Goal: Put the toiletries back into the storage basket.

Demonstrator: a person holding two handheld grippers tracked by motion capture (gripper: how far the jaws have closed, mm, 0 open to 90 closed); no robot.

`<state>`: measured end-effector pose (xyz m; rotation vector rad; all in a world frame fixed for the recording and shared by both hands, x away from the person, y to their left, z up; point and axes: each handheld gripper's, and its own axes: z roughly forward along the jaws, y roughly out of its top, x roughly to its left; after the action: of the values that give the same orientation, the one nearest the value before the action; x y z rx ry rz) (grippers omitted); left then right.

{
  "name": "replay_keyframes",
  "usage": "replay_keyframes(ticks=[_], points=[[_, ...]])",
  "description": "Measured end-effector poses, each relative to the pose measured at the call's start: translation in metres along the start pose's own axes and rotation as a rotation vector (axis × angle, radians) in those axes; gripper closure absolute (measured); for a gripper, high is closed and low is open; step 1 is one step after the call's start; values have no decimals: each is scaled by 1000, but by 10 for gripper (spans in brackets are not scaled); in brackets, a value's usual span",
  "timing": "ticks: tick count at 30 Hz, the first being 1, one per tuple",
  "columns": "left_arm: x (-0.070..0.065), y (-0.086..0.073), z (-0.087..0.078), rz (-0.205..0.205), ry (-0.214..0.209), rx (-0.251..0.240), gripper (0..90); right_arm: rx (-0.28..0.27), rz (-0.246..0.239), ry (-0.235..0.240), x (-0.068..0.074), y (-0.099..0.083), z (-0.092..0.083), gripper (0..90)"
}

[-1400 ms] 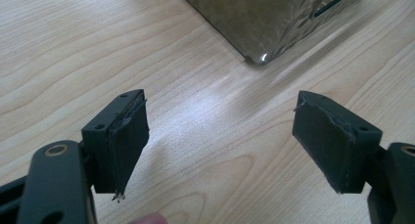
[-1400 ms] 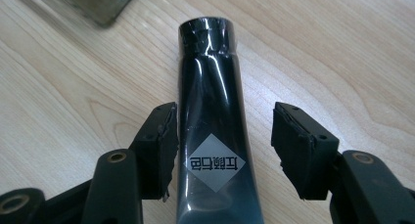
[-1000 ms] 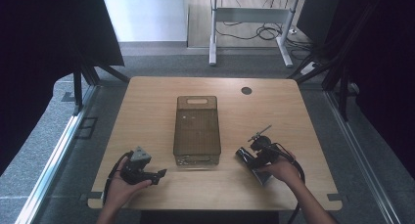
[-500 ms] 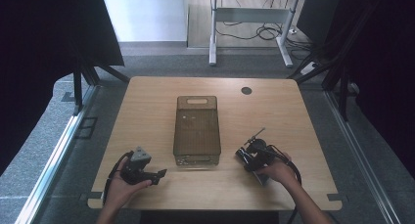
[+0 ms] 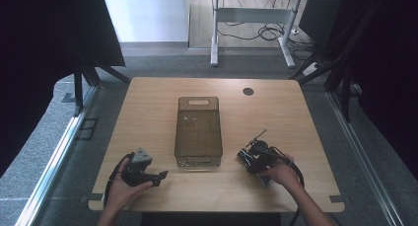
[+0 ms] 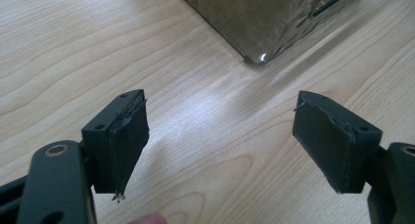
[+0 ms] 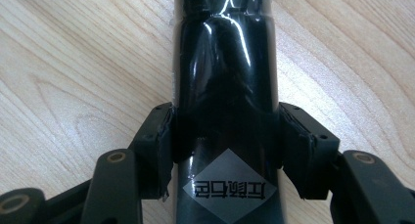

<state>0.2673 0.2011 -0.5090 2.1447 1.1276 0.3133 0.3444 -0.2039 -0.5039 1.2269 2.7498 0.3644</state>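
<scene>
A dark see-through bin (image 5: pixel 198 127) stands in the middle of the wooden table (image 5: pixel 148 102); its corner (image 6: pixel 264 18) lies ahead of the left gripper's jaws. My left gripper (image 5: pixel 158 177) (image 6: pixel 220 136) rests low over the table at the front left, open, with bare wood between its pads. My right gripper (image 5: pixel 248 157) (image 7: pixel 226 141) sits right of the bin's near end, shut on a glossy black tube (image 7: pixel 225 62) with a silver diamond label. The tube's thin tip (image 5: pixel 259 135) points away to the upper right.
A round black hole (image 5: pixel 248 91) sits near the table's far edge. Metal desk legs and cables (image 5: pixel 251 33) stand on the floor beyond. Black frame struts flank both sides of the table. Cables trail from each gripper toward the front edge.
The right hand with the black tube has edged slightly left, toward the bin. The left gripper has stayed in place.
</scene>
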Motion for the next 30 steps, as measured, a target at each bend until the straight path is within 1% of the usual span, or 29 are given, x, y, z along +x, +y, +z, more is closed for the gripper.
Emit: replay_keyframes(ticks=[4, 12, 14, 16, 20, 23, 24, 25, 26, 29, 30], points=[[1, 0, -1, -4, 3, -2, 216, 12, 0, 12, -2, 2, 0, 436], [0, 0, 0, -3, 2, 1, 216, 9, 7, 29, -4, 1, -1, 439], [1, 0, 1, -6, 1, 3, 216, 17, 12, 48, -6, 1, -2, 440], [1, -1, 1, -5, 3, 2, 216, 19, 14, 49, -6, 2, -2, 440], [2, 0, -1, -8, 2, -5, 216, 13, 7, 49, -6, 5, -9, 440], [2, -1, -1, -9, 3, -4, 216, 0, 1, 56, -6, 8, -19, 441], [2, -1, -1, -10, 3, -4, 216, 0, 1, 56, -6, 8, -19, 441], [2, -1, 0, -9, 3, -3, 216, -8, 2, 57, -6, 10, -25, 442], [1, -1, 0, -7, 2, 0, 216, -8, 2, 57, -6, 10, -25, 442], [-1, 0, 2, -1, -1, 3, 216, -13, 5, 70, -7, 13, -34, 442], [-1, 0, 2, -1, -1, 3, 216, -13, 5, 70, -7, 13, -34, 442]])
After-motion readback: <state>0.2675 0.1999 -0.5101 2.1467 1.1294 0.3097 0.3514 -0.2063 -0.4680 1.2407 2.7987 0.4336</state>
